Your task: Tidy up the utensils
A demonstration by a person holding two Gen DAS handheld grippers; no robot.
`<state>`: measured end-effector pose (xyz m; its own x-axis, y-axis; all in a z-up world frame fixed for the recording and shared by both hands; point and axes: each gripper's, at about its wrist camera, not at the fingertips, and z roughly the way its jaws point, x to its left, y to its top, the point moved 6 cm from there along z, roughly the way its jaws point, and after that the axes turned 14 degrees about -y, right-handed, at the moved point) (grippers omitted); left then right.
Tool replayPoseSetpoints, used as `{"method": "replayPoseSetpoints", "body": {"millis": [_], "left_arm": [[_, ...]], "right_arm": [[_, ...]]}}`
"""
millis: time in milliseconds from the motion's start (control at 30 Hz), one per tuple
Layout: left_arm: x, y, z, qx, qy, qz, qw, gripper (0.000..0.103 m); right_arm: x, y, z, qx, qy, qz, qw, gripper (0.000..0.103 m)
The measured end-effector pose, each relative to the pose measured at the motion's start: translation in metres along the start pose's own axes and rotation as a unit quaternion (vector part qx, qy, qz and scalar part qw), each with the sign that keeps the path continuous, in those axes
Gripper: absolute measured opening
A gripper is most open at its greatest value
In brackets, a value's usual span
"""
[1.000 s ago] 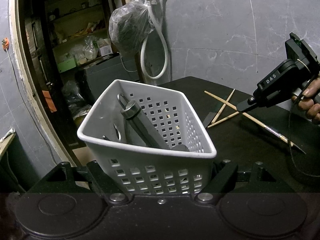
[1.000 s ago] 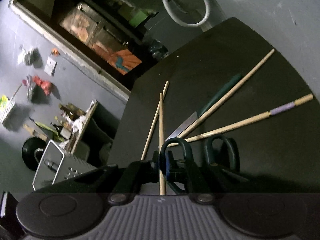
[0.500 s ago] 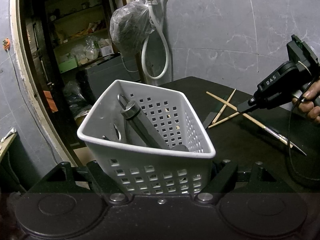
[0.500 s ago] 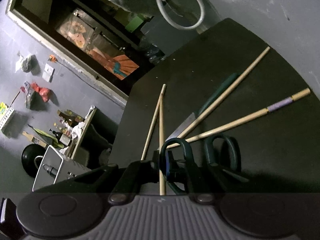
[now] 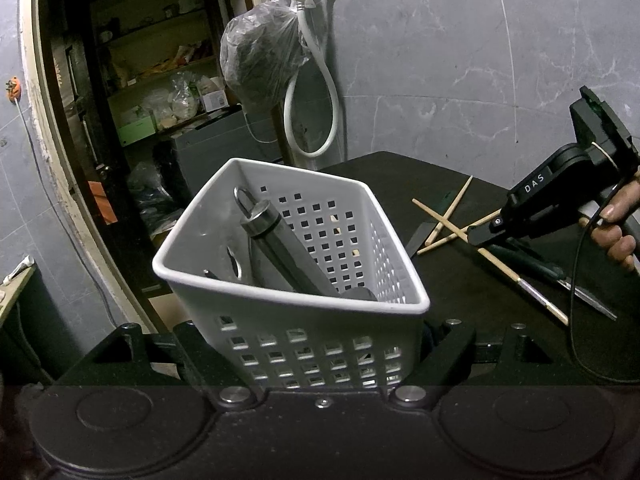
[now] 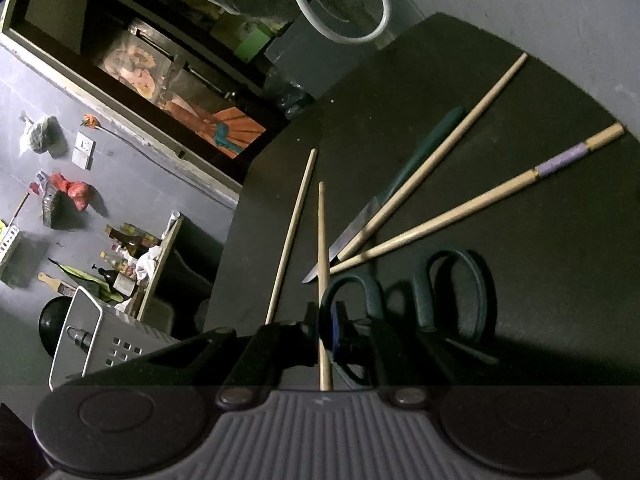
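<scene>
Little changes over the last second: the right gripper (image 6: 324,332) stays nearly closed on one chopstick (image 6: 322,240), which runs straight out ahead between its jaws, and the view only rolls slightly, so the lift looks barely begun. The left gripper (image 5: 320,344) keeps its jaws clamped on the sides of the white basket (image 5: 292,304), tilted and unmoved. Three chopsticks, the knife (image 6: 360,220) and the scissors (image 6: 452,292) lie on the table (image 6: 540,280) ahead and right of the right jaws, so sorting is far from done.

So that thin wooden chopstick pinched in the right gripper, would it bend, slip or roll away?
The chopstick looks like straight, thin wood, so it is probably stiff and very light. The right gripper is shut on only one end, so the long free end might pivot or slip. Being round, it would likely roll if dropped on the smooth dark table.
</scene>
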<state>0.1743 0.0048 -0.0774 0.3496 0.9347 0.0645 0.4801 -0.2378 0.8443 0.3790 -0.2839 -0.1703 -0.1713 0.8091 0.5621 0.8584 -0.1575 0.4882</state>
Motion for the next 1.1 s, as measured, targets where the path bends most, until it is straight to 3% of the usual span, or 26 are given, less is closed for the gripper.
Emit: {"method": "replayPoseSetpoints", "body": {"millis": [133, 267, 467, 700, 833, 1100], "left_arm": [[0.001, -0.001, -0.001, 0.0, 0.0, -0.001, 1.0, 0.083], [0.0, -0.001, 0.0, 0.001, 0.001, 0.0, 1.0, 0.083], [0.0, -0.001, -0.001, 0.001, 0.001, 0.0, 1.0, 0.083], [0.002, -0.004, -0.003, 0.001, 0.001, 0.002, 1.0, 0.083], [0.002, -0.005, -0.003, 0.001, 0.001, 0.002, 1.0, 0.083], [0.003, -0.005, -0.004, 0.001, 0.0, 0.002, 1.0, 0.083]], "right_arm": [[0.013, -0.003, -0.001, -0.021, -0.061, -0.075, 0.995, 0.007], [0.024, -0.012, 0.004, -0.028, -0.094, -0.117, 0.988, 0.007], [0.012, -0.018, 0.007, -0.018, -0.049, -0.031, 0.998, 0.007], [-0.006, -0.015, 0.006, -0.031, -0.008, 0.055, 0.998, 0.007], [-0.006, -0.011, 0.003, -0.054, -0.033, 0.036, 0.997, 0.007], [0.016, 0.0, -0.034, -0.101, -0.011, -0.005, 0.995, 0.006]]}}
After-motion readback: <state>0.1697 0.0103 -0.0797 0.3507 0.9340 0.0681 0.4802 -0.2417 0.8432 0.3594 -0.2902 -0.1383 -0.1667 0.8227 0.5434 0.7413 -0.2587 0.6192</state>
